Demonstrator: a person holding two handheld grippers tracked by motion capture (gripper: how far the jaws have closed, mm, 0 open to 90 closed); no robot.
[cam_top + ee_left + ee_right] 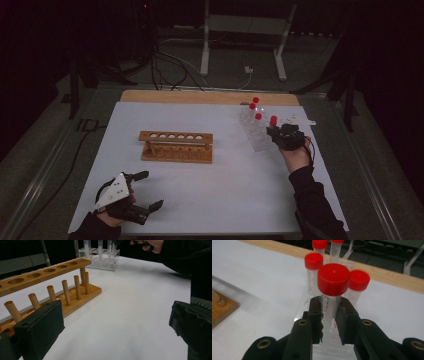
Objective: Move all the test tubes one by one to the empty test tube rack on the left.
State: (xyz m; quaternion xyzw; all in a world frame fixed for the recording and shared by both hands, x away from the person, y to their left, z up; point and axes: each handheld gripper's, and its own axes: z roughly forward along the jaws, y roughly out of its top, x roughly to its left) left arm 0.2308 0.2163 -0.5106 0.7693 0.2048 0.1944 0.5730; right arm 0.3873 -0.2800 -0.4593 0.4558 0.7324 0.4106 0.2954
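A clear plastic rack [254, 134] at the table's right holds several red-capped test tubes [252, 106]. My right gripper [278, 132] reaches it from the near right. In the right gripper view my right gripper [330, 320] is shut on the nearest tube [329, 307], its pads pressing just below the red cap [333, 278]. Other capped tubes [313, 262] stand behind it. An empty wooden rack [176, 146] with a row of holes stands mid-table. My left gripper [152, 189] rests open at the near left, and its wide-apart jaws hold nothing.
The left gripper view shows the wooden rack's pegs [66, 292] close on the left and the clear rack [100, 260] far off. White sheet [225, 175] lies between the racks and the front edge. A wooden table edge [200, 96] runs along the back.
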